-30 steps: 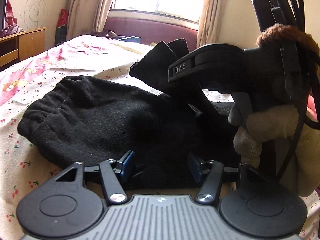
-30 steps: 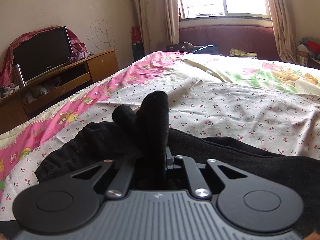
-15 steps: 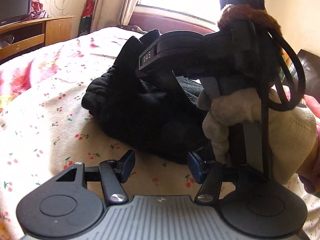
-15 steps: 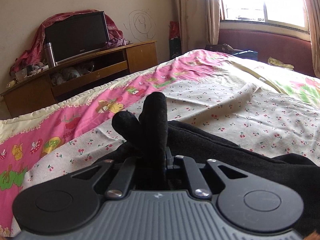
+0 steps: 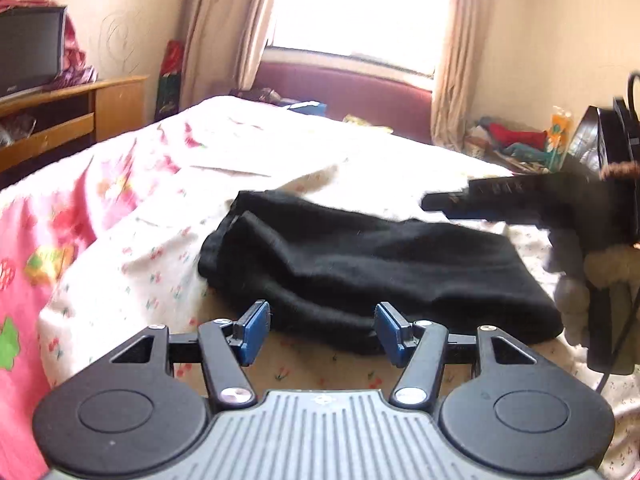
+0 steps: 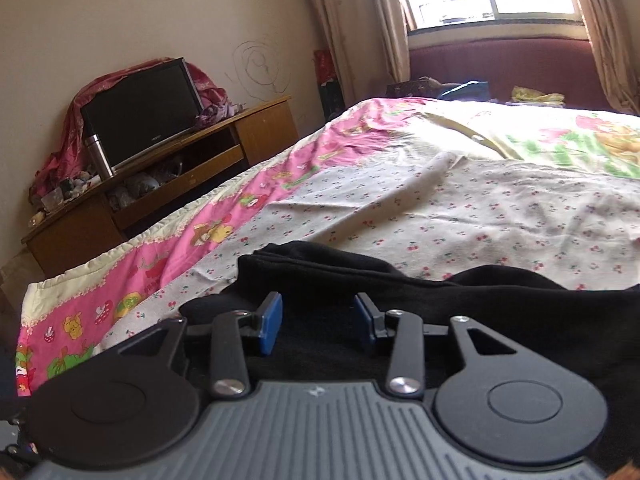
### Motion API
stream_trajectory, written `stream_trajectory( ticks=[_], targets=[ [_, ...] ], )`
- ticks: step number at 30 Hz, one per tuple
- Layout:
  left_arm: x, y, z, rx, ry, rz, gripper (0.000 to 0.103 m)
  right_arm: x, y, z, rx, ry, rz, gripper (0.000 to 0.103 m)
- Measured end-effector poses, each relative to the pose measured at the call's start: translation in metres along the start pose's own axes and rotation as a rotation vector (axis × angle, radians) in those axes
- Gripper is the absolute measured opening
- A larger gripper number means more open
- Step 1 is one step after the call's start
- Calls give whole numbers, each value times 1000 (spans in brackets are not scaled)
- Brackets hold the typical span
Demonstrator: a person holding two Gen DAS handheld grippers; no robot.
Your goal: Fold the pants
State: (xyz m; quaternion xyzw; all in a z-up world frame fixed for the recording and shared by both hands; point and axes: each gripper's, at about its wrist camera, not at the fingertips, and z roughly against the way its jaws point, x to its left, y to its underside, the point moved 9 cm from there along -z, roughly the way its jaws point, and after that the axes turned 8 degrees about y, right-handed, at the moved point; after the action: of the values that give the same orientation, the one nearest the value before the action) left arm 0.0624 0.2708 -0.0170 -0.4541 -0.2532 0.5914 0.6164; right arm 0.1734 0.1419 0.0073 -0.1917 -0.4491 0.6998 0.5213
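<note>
Black pants (image 5: 376, 264) lie folded in a flat bundle on the bed; they also show in the right wrist view (image 6: 440, 304). My left gripper (image 5: 320, 332) is open and empty, just short of the bundle's near edge. My right gripper (image 6: 318, 324) is open and empty, low over the black cloth. In the left wrist view the right gripper (image 5: 448, 202) hangs at the right, above the bundle's far right end, held by a gloved hand (image 5: 592, 280).
The bed (image 6: 460, 208) has a white cherry-print sheet with a pink cartoon border (image 6: 160, 272). A wooden TV stand (image 6: 160, 172) with a television (image 6: 140, 112) stands left of the bed. A maroon sofa (image 5: 344, 92) and window lie beyond.
My right gripper has opened and let go of the black cloth it held upright; the cloth now lies flat. My left gripper has backed away from the bundle, still open.
</note>
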Motion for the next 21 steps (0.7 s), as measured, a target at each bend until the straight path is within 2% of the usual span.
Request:
stream_trajectory(
  ticks=[2,4,7,8,10,11,13,15,17,20,21],
  targets=[
    [-14,-20,-16,-40,35,-64,72,-55,0,18,-9,130,-36,45],
    [-26,-35,-41,-67,67,-121,73,-113,12,28,18,264,-91,47],
    [-30,-35,-88,-26,112,-145,74,-169,39,33,82,329,-231,49],
    [-24,-28,-105,18,103,-142,74,-182,54,30,116,313,-282,49],
    [-3,4,-132,175,30,-128,74,-191,77,23,162,292,-333,50],
    [3,17,-132,199,31,-130,75,-193,88,20,174,281,-347,53],
    [-1,22,-116,176,56,-148,75,-195,91,23,161,241,-343,53],
    [-7,14,-101,189,12,-178,74,-198,84,25,144,197,-357,54],
    [-12,0,-91,157,-6,-198,74,-204,75,20,123,158,-375,54],
    [-24,-21,-90,117,33,-200,75,-211,62,5,95,135,-382,55],
    [-28,-23,-94,116,35,-216,76,-210,59,-5,102,125,-370,60]
  ],
)
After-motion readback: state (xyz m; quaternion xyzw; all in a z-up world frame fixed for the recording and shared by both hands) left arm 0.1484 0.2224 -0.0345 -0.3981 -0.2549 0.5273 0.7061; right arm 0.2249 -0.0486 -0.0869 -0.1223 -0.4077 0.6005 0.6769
